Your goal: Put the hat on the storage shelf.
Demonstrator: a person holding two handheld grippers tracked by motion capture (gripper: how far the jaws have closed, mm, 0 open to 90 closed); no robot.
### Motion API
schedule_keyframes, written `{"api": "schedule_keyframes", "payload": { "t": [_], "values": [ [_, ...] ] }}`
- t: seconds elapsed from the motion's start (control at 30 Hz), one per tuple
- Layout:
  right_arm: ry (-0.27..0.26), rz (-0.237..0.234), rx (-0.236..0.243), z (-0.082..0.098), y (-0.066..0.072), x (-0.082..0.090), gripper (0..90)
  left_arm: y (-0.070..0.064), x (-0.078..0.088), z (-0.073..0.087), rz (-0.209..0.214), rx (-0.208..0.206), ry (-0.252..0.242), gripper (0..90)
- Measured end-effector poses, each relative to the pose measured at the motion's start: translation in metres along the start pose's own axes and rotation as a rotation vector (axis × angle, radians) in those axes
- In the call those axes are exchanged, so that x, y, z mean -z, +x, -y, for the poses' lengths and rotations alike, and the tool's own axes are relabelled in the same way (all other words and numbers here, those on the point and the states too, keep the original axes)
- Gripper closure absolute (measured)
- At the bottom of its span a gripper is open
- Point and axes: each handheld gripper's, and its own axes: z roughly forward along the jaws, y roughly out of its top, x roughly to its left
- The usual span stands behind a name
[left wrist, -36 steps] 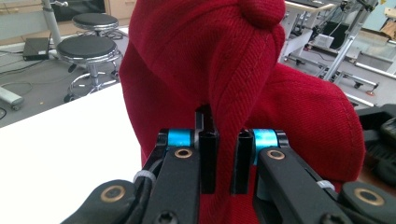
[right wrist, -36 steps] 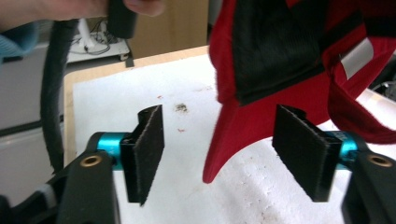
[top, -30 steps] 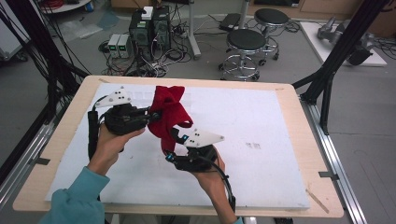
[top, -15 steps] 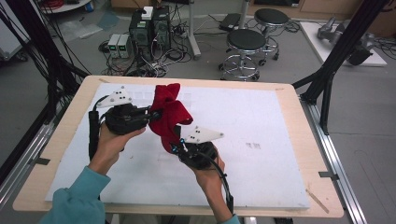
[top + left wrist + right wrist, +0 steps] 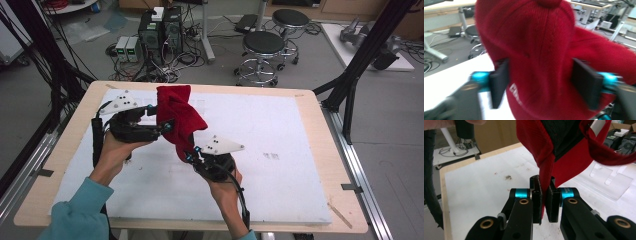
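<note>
The red knit cap [image 5: 179, 117] hangs in the air above the white desk [image 5: 280, 175], between the two grippers. The right gripper [image 5: 190, 156] is clenched on the cap's lower edge, a thin doubled fold of fabric pinched between its pads [image 5: 537, 197]. The left gripper [image 5: 164, 126] has just been opening; its jaws stand wide on either side of the crown, pads apparently clear of it. The cap looks light, soft and limp, and would sag from any single hold. Grasp folded edges or the stiffer band, not the loose crown.
</note>
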Motion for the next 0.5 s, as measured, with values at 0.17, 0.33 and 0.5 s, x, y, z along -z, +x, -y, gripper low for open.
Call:
{"api": "schedule_keyframes", "payload": {
  "t": [0.17, 0.33, 0.5],
  "values": [
    [-0.012, 0.011, -0.012, 0.000, -0.003, 0.003, 85.7, 0.005, 0.009, 0.000, 0.022, -0.023, -0.047, 14.1],
    [-0.032, 0.024, -0.023, -0.002, -0.008, 0.007, 85.7, 0.018, 0.022, 0.007, -0.009, -0.026, -0.045, 14.1],
    [-0.053, 0.042, -0.034, -0.006, -0.018, 0.012, 85.6, 0.030, 0.032, 0.025, -0.035, -0.026, -0.044, 14.1]
  ]
}}
